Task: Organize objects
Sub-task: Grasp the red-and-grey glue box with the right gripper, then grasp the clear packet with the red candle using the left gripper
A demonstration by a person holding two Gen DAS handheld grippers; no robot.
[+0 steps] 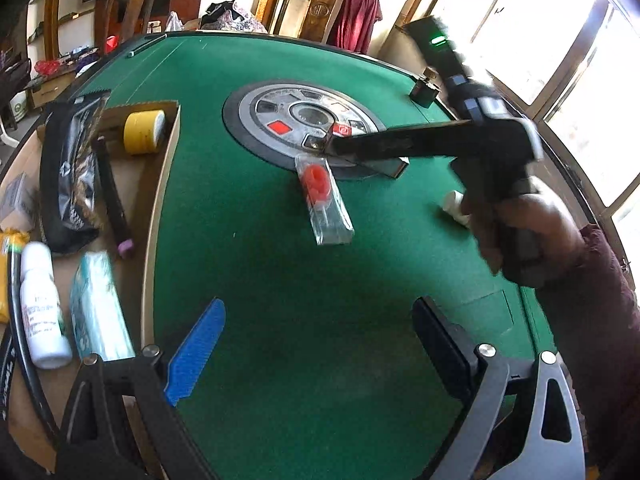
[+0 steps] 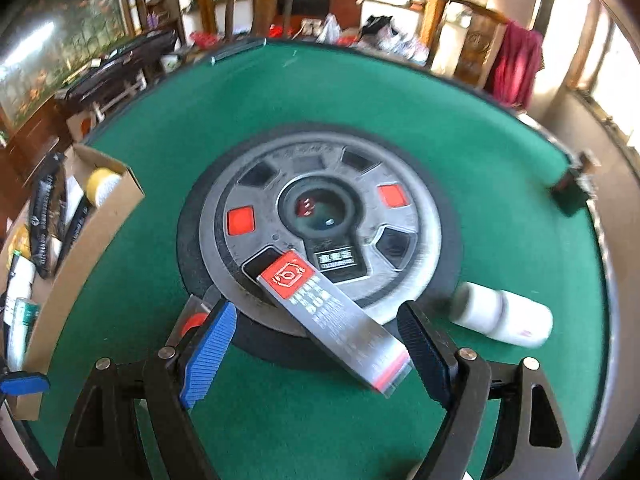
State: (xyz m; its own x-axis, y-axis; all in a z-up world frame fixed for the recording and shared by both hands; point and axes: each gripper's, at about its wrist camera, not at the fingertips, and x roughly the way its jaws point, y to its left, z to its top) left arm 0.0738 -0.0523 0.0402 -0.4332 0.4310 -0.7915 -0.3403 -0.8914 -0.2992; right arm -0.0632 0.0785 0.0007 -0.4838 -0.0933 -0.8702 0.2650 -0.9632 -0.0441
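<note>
**Grey box framed by the right gripper on green felt**

Green felt covers the table (image 1: 280, 280), and chairs, shelves and bright windows are seen behind it.

From the left wrist, the left gripper (image 1: 316, 344) is seen spread wide above bare felt, with nothing between its blue and black fingers. A clear packet (image 1: 326, 200) with a red piece inside lies near the table's middle, touching the round hub's (image 1: 280, 120) near rim. Along the left edge a carton (image 1: 160, 184) is seen, holding yellow tape (image 1: 144, 132), a dark pouch (image 1: 74, 176), a white bottle (image 1: 44, 308) and a teal pack (image 1: 98, 308). At the right, a hand (image 1: 528, 236) grips the right gripper's handle.

From the right wrist, the right gripper (image 2: 316, 348) is seen released, its jaws wide apart. A grey box (image 2: 332, 320) with red ends lies tilted between them, its far end propped on the hub (image 2: 320, 216) and its near end over the felt; contact with the black finger cannot be told. A second white bottle (image 2: 504, 314) lies on its side toward the right edge. The carton (image 2: 86, 240) stands at the left edge.
</note>
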